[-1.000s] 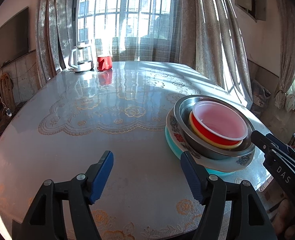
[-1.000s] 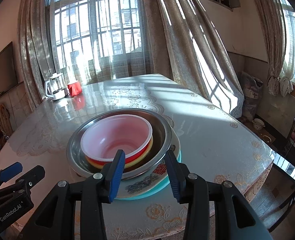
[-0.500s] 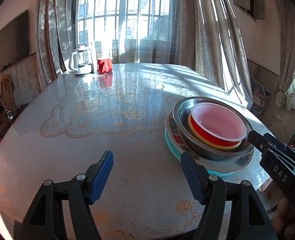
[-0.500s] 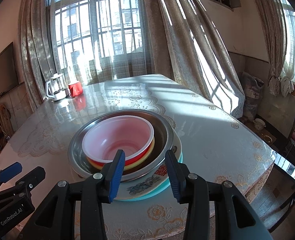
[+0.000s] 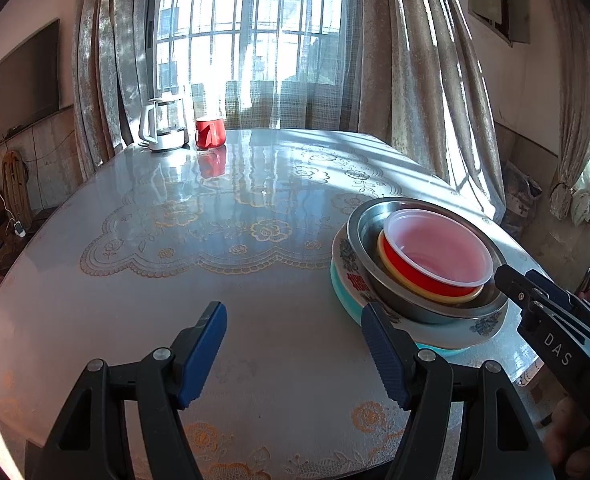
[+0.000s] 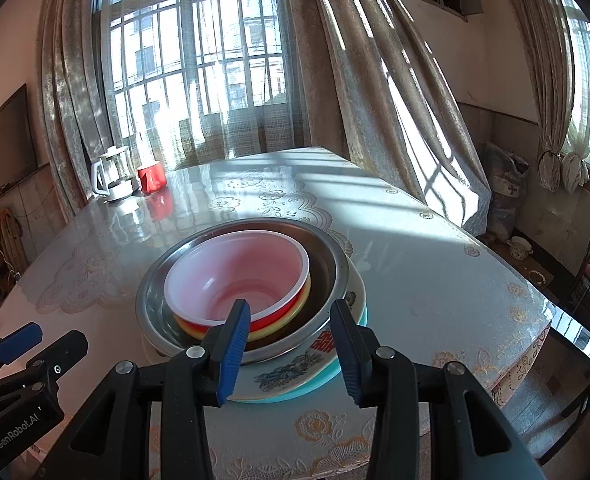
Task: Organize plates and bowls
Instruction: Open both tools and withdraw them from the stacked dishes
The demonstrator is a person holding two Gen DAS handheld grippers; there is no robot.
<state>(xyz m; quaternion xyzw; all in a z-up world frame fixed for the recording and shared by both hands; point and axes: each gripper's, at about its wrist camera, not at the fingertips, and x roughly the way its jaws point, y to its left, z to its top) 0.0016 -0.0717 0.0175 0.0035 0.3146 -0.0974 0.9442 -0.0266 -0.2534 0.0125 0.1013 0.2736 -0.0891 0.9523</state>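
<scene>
the nested stack of bowls and plates (image 6: 255,300) sits just ahead of the right gripper (image 6: 291,344) (jaws parted, empty); left gripper (image 5: 295,356) gapes wide beside it.

The teal plate (image 6: 327,380) shows only as a rim under the stack. The yellow bowl (image 6: 291,318) shows only its edge.

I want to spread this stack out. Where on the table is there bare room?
Bare: the wide stretch of table between the stack and the kettle and red mug; also right of the stack. Crowded: only that far corner and the stack itself.
</scene>
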